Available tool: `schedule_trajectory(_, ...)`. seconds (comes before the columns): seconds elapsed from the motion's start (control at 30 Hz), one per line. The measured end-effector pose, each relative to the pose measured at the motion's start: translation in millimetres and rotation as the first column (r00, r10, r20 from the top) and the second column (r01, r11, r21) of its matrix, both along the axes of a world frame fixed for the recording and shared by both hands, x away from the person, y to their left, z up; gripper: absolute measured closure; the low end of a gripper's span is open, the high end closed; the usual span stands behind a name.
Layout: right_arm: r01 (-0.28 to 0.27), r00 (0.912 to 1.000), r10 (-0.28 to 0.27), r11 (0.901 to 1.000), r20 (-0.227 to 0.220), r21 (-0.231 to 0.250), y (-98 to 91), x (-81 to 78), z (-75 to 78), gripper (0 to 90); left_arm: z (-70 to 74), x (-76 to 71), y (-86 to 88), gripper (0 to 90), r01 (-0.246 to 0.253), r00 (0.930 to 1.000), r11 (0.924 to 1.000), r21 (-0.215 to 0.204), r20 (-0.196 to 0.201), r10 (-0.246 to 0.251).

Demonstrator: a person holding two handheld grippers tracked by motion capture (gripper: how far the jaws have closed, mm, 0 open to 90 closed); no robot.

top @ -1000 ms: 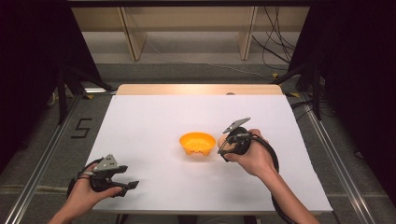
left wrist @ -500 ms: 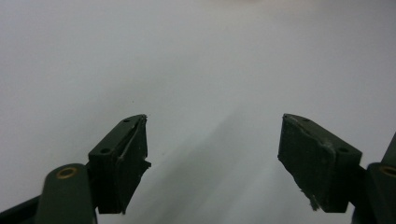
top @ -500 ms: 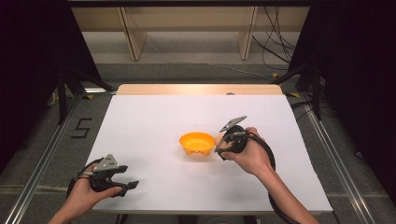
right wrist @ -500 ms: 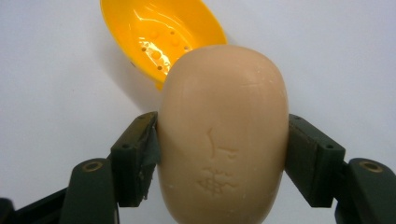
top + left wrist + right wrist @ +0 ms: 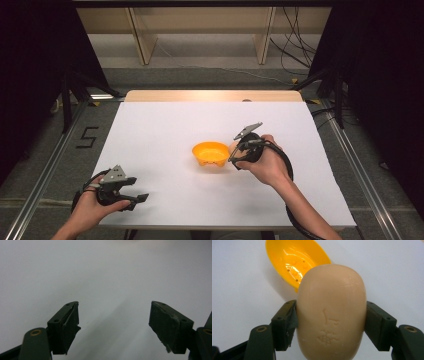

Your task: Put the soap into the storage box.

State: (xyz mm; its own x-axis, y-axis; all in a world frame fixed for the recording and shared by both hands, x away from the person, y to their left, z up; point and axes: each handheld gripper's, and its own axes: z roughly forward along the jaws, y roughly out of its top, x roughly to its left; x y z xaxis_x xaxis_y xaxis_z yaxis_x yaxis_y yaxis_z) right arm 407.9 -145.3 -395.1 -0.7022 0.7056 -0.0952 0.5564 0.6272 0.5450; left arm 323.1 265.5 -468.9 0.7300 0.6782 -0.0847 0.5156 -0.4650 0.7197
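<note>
An orange dish (image 5: 211, 152) with small holes in its bottom (image 5: 295, 262) sits near the middle of the white table (image 5: 165, 125). My right gripper (image 5: 234, 160) hovers just to the right of the dish, shut on a beige oval soap bar (image 5: 331, 312) held across its width. The soap's far end overlaps the dish's near rim in the right gripper view. At the table's front left corner my left gripper (image 5: 137, 190) is held low, its jaws (image 5: 113, 315) open over bare white surface.
A strip of wood (image 5: 215, 96) runs along the table's far edge. Metal rails (image 5: 350, 160) flank both sides, and a "5" mark (image 5: 87, 137) lies on the floor at left. Shelving and cables (image 5: 290, 50) stand behind the table.
</note>
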Motion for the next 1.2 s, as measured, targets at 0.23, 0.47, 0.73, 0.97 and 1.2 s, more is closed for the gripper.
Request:
schedule_trajectory(0.23, 0.001, 1.0000, -0.001, 1.0000, -0.001, 0.004, 1.7, 1.2, 0.8, 33.6, 0.3, 0.6, 0.9, 23.7, 0.003, 1.0000, 0.9999, 0.015, 0.002, -0.003)
schedule_trajectory(0.47, 0.001, 1.0000, -0.001, 1.0000, 0.003, 0.006, 3.1, 3.4, 2.3, 33.6, -0.1, 0.6, 0.4, 23.7, 0.002, 1.0000, 0.9999, 0.010, 0.000, -0.002)
schedule_trajectory(0.73, -0.016, 0.9997, 0.016, 0.9999, 0.019, -0.003, 4.3, 6.2, 3.4, 33.6, -0.3, 1.0, 0.5, 23.8, 0.006, 1.0000, 0.9999, 0.012, 0.000, -0.006)
schedule_trajectory(0.97, -0.021, 0.9997, 0.021, 0.9998, 0.010, -0.005, 6.4, 8.3, 3.7, 33.6, 0.0, 0.9, 0.6, 23.7, 0.003, 1.0000, 0.9999, 0.009, -0.003, -0.003)
schedule_trajectory(1.2, -0.013, 0.9995, 0.013, 0.9999, 0.028, 0.000, 9.3, 10.0, 4.0, 33.6, -0.5, 0.5, -0.1, 23.7, 0.000, 1.0000, 1.0000, -0.003, -0.002, 0.000)
